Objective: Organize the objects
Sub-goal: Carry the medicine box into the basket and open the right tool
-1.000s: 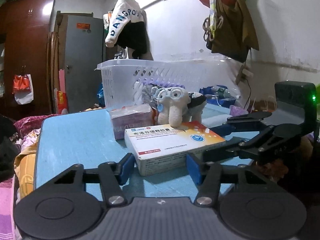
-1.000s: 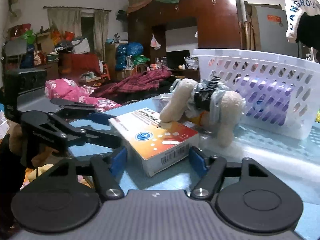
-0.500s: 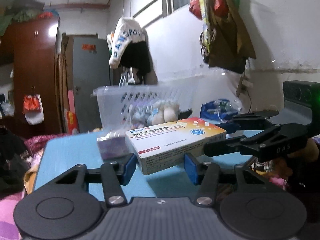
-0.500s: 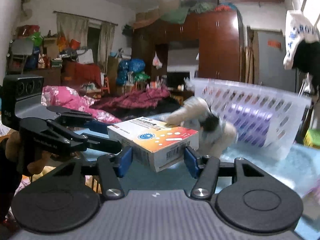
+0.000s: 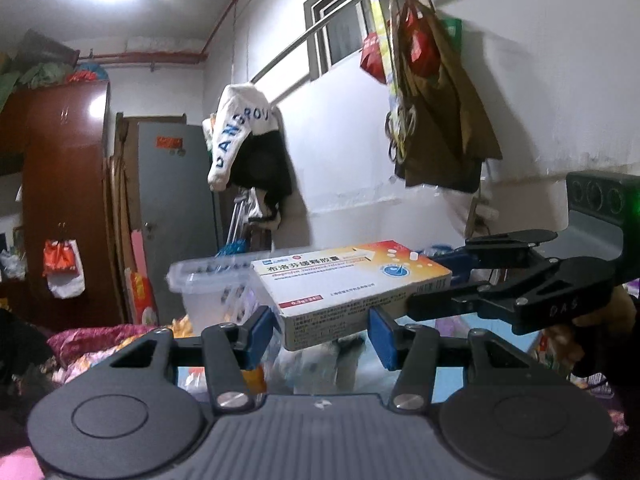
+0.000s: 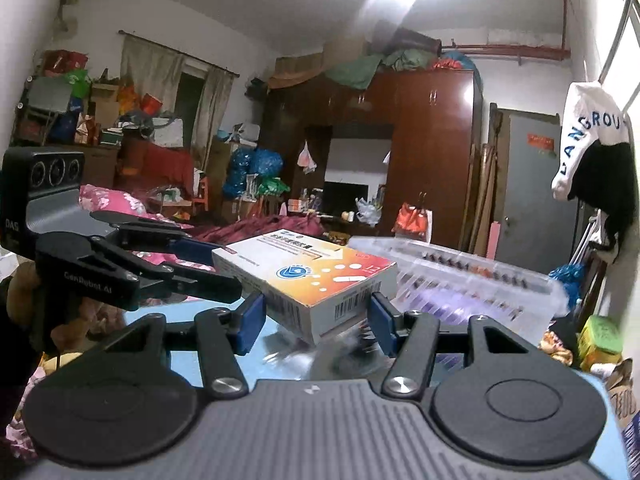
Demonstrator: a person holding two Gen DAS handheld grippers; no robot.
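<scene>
Medicine box [image 5: 352,280], white with an orange-yellow top and blue print, is up in the air above the blue table [image 6: 188,320], roughly level, held at both ends. Left gripper [image 5: 323,334] has its blue pads [image 5: 259,334] on either side of one short end of the box, jaws about half open and pressed on the cardboard; the box corner sits between them. Right gripper [image 5: 436,284] comes in from the right edge of the left wrist view and clamps the other end, its blue pad tips against the box side. In the right wrist view the same box [image 6: 308,276] sits between the right gripper's pads [image 6: 376,316], barcode end facing the camera, jaws about half open and gripping; the left gripper [image 6: 224,268] reaches in from the left and holds the far end. A hand [image 5: 600,320] shows behind the right gripper's body. Behind and below the box is a white plastic basket [image 5: 208,292], blurred, with purple contents [image 6: 452,300] I cannot make out through the slots. The table surface under the box is smeared with blur. Further out: a grey door [image 5: 176,216], a dark red wardrobe [image 6: 432,152], a white and black garment [image 5: 244,140] hanging on a rail, bags [image 5: 420,64] hung on the white wall, pink bedding [image 6: 116,204] and clutter at the far side of the room.
</scene>
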